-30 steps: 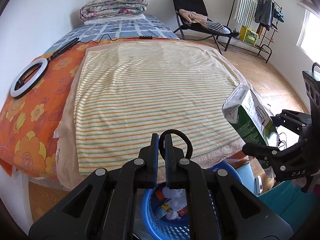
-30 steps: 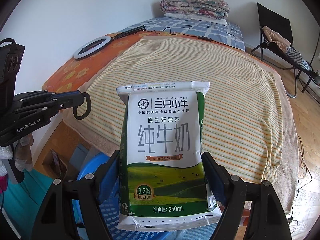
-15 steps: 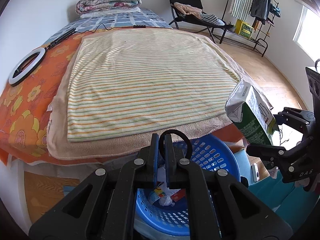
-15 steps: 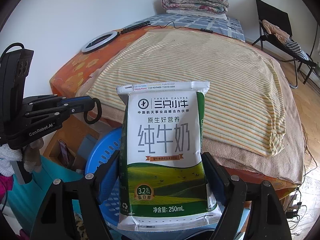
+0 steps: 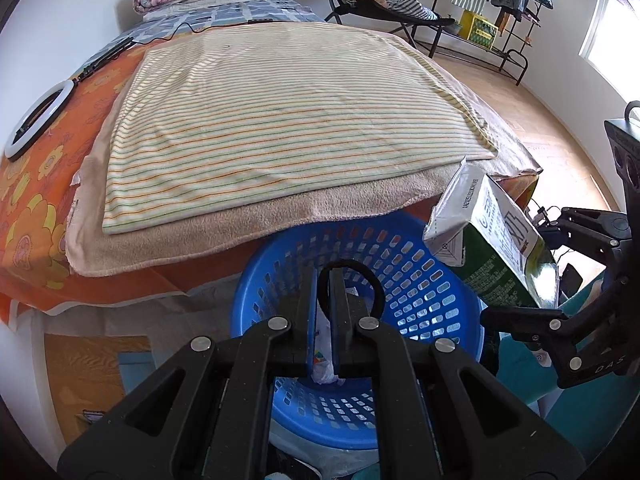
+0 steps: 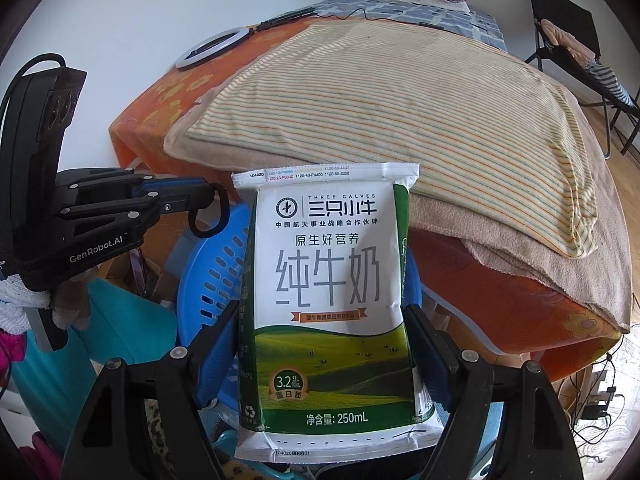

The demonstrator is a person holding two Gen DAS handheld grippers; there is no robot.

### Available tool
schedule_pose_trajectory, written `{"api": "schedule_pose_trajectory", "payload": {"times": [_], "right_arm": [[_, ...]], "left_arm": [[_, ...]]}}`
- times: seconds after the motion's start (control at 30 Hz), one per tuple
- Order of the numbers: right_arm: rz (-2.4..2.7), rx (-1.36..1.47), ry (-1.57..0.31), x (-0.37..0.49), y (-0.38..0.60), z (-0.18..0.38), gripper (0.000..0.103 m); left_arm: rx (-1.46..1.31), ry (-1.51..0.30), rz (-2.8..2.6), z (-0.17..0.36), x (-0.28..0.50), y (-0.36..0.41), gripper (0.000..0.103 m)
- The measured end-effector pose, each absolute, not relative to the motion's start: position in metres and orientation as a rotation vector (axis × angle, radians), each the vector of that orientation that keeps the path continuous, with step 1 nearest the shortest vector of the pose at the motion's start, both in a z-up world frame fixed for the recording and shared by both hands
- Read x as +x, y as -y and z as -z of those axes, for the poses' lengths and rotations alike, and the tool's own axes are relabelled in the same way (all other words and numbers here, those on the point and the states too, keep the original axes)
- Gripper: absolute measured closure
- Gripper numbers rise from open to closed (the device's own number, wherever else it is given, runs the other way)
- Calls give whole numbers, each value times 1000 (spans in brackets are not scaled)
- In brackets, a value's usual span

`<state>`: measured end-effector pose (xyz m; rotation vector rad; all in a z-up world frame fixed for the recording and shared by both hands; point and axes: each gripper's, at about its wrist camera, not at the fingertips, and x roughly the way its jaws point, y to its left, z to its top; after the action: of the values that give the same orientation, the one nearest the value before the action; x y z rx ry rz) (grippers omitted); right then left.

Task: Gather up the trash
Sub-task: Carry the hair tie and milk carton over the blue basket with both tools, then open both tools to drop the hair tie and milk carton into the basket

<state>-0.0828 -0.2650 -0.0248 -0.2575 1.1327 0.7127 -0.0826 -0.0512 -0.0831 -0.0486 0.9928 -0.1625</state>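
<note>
Blue plastic fills the lower middle of the left wrist view: the perforated basket (image 5: pixel 420 292) now lies almost wholly in sight below the bed's edge, where a second ago only a sliver of its rim showed under the striped blanket (image 5: pixel 280 112). The left gripper (image 5: pixel 324 280) has its jaws pressed together on a black elastic loop (image 5: pixel 360 276), which curls out to the right above the basket's opening. Crumpled wrappers lie at the basket's bottom. At the right edge the right gripper (image 5: pixel 532 264) carries the milk carton (image 5: pixel 496 248), tilted, over the basket's right rim; it was earlier level with the mattress.

In the right wrist view, the right gripper (image 6: pixel 324 344) pinches the white and green milk carton (image 6: pixel 328 280) by its sides, upright. The bed has slid up the frame, and the basket (image 6: pixel 216 280) shows more behind the carton. The left gripper (image 6: pixel 208 204) has come closer at the left, loop (image 6: pixel 212 216) dangling.
</note>
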Motion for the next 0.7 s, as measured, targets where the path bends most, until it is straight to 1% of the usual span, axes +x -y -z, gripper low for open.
{"api": "schedule_pose_trajectory", "payload": {"times": [0.33, 0.7], "right_arm": [[-711, -276, -1189, -88, 262, 50, 22], [-704, -299, -1227, -86, 254, 69, 22]], "left_arm": [[-23, -1066, 176, 109, -86, 61, 99], [-20, -1118, 170, 125, -82, 64, 99]]}}
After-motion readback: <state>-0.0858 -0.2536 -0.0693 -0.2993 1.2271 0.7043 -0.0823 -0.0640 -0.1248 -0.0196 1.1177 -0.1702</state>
